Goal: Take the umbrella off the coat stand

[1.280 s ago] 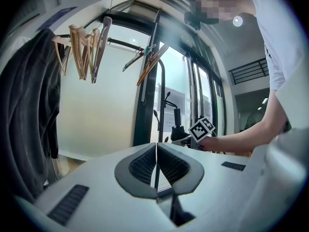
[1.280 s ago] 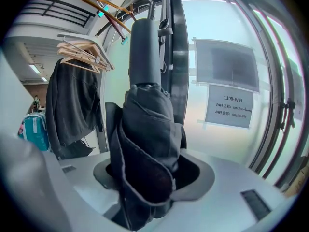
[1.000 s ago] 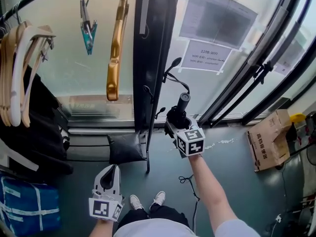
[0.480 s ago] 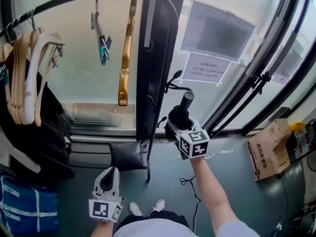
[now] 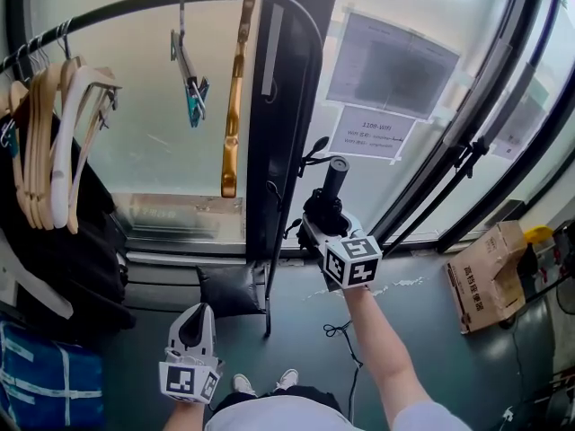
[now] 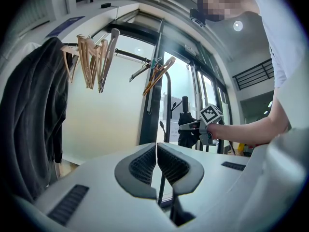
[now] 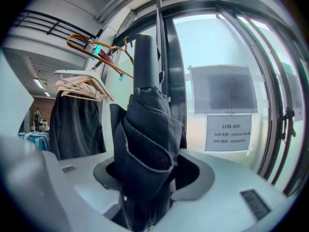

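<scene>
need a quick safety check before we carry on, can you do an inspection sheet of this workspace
surface: dark floor, with pale scuff marks near the glass
job's things: black folded umbrella, upright in the right gripper, close beside the coat stand and its hooks
clutter: wooden hangers on the rail, dark garment hanging below them; blue bag, cushion and cardboard box on the floor
grippers: right gripper shut on the umbrella; left gripper shut, empty, held low
cables: one black cable loose on the floor near the person's feet
surroundings: glass wall with paper notices
</scene>
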A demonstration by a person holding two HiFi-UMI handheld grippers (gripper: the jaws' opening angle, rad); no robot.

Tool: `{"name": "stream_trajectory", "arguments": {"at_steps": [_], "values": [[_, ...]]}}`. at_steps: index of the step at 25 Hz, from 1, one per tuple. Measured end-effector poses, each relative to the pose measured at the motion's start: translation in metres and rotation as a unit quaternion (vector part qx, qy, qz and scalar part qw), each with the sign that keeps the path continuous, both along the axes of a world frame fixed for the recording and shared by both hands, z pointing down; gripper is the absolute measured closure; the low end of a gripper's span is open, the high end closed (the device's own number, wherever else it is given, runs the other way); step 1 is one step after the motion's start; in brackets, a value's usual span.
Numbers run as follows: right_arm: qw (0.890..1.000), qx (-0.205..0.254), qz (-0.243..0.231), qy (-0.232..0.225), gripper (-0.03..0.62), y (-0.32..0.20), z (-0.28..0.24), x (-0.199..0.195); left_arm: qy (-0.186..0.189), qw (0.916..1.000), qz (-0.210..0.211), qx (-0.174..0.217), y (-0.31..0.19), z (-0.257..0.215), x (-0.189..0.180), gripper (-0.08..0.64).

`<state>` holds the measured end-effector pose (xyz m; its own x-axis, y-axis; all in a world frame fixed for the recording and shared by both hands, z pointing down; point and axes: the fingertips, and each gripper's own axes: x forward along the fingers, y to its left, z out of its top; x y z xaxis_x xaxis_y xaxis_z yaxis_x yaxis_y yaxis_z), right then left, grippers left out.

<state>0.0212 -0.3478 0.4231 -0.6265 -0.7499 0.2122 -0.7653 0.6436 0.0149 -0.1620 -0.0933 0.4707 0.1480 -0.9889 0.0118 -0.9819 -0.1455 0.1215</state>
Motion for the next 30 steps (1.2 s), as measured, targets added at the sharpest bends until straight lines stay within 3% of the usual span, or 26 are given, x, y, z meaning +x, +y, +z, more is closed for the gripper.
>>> {"name": "stream_trajectory", "arguments": {"at_steps": [9, 30], "values": [[1.000, 0.017, 0.005, 0.001, 0.348, 0.001, -0.015, 0.002, 0.002, 1.0000, 0.001, 0.006, -0.007, -0.004, -0.007, 0.534], [1.000, 0.007, 0.024, -0.004, 0.348, 0.007, -0.017, 0.018, 0.006, 0.9999, 0.014, 0.007, -0.016, -0.001, -0.015, 0.534]]}}
